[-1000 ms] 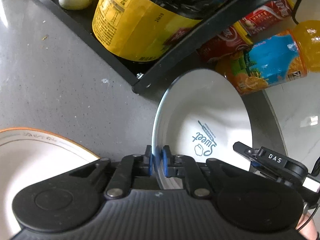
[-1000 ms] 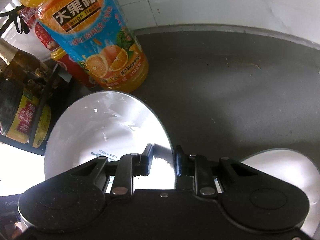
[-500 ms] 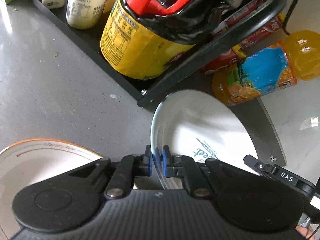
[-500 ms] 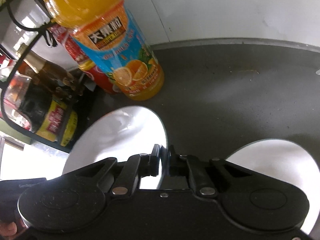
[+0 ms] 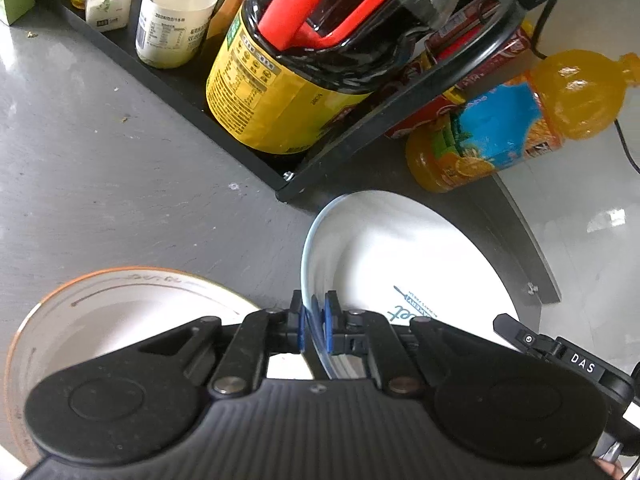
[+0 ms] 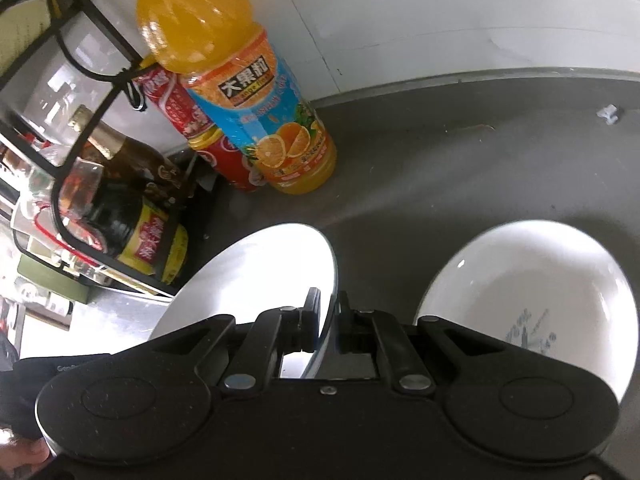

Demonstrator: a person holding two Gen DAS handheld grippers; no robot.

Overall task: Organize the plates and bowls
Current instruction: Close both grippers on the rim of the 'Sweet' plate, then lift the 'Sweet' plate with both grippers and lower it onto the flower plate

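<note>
My left hand-held gripper (image 5: 314,326) and right hand-held gripper (image 6: 329,320) each pinch the white plate's (image 5: 400,264) rim; I'd keep it level, clearing the orange-rimmed bowl (image 5: 120,308).

Glaring white off the bowl (image 6: 280,272) in the right wrist view, perhaps washing out its surface; bending straight edges at the fisheye margins; dimming toward the rack (image 5: 360,132)
</note>
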